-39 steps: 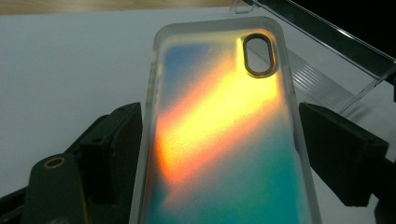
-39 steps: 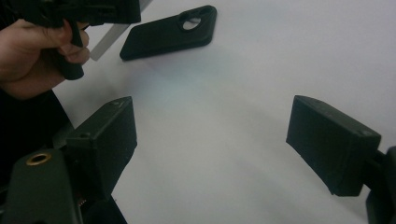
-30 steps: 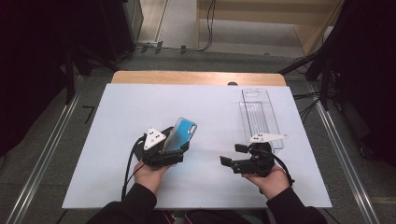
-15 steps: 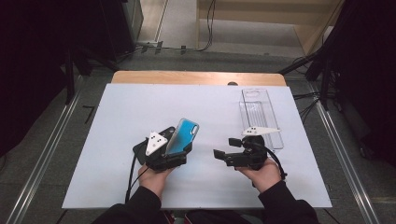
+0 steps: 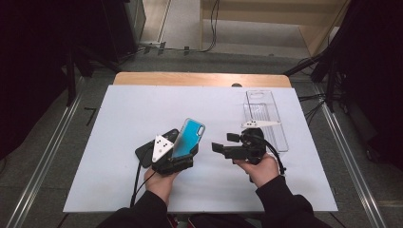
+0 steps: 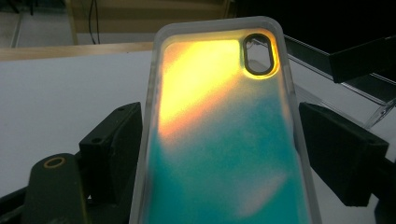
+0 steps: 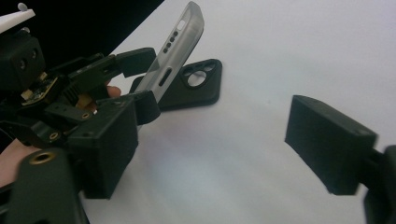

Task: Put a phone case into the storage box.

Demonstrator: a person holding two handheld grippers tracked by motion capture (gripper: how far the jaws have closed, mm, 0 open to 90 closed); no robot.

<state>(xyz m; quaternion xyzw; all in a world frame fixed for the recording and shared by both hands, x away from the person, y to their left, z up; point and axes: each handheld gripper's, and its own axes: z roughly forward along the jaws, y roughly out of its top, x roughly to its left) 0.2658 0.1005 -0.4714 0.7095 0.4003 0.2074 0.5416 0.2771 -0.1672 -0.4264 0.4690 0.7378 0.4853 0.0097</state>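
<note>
A translucent phone case [image 5: 189,137], teal with an orange glow, is raised off the table at a tilt. My left gripper [image 5: 183,151] is shut on its lower part. In the left gripper view the case [image 6: 219,154] stands between the two black jaws, camera hole at the top. A black phone case [image 5: 166,137] lies flat on the table just behind it. My right gripper [image 5: 224,142] is to the right and points left at the held case [image 7: 180,42]. Its jaws have just been closing a little but stand open [image 7: 219,135], with only bare table between them.
A clear plastic tray [image 5: 265,118] lies at the back right, just beyond the right hand. The white table sheet [image 5: 128,109] ends at a wooden strip along the far edge. Cables trail from both grippers toward the person.
The right gripper has moved left and slightly up, nearer the held case. The left gripper and its case have stayed almost still.
</note>
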